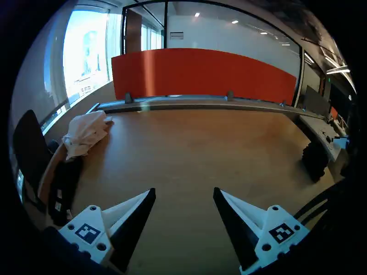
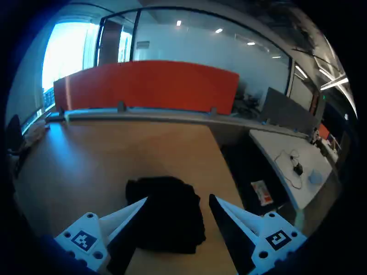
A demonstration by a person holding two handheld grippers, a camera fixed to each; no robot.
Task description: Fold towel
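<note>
Readable text: none.
Wall sign (image 1: 176,35): too small to read.
Marker squares (image 1: 87,233): coded patterns, no letters.

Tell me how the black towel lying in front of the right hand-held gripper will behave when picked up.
The black towel lies bunched in soft folds, so it will probably hang floppy and sag from one pinch. It looks light, so a push would likely slide or rumple it across the smooth wooden table.
</note>
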